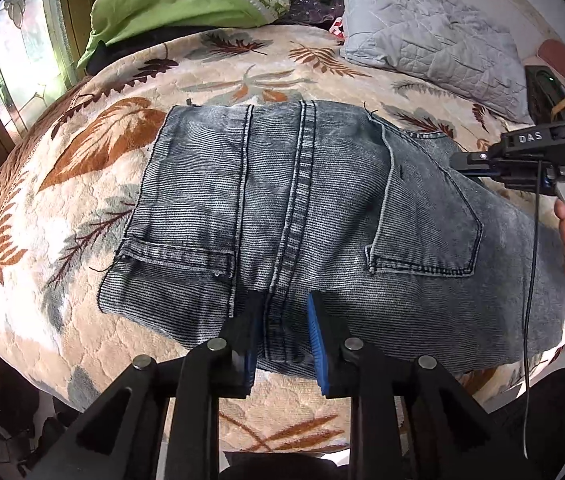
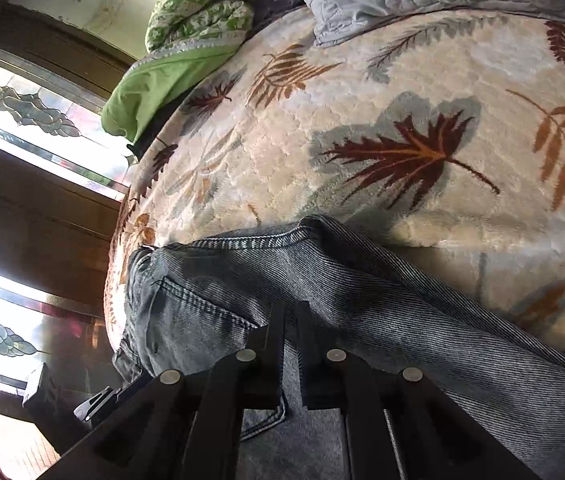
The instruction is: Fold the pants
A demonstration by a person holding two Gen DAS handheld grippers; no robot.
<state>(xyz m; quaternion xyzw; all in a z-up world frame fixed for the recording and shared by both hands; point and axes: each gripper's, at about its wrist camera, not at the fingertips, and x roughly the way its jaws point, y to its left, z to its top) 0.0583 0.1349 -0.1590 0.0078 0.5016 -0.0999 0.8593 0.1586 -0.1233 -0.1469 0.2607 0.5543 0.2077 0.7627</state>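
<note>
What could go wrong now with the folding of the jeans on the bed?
1. The left tongs stand apart around the jeans at their near edge, so the fold may spring open there.
2. The right tongs are shut and hang over the denim; dragging could shift the layers.
3. The blanket looks plush and uneven, so creases may set crooked.

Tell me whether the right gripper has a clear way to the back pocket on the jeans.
Probably yes. The right gripper hangs just above the jeans, jaws shut, and nothing covers the back pocket.
</note>
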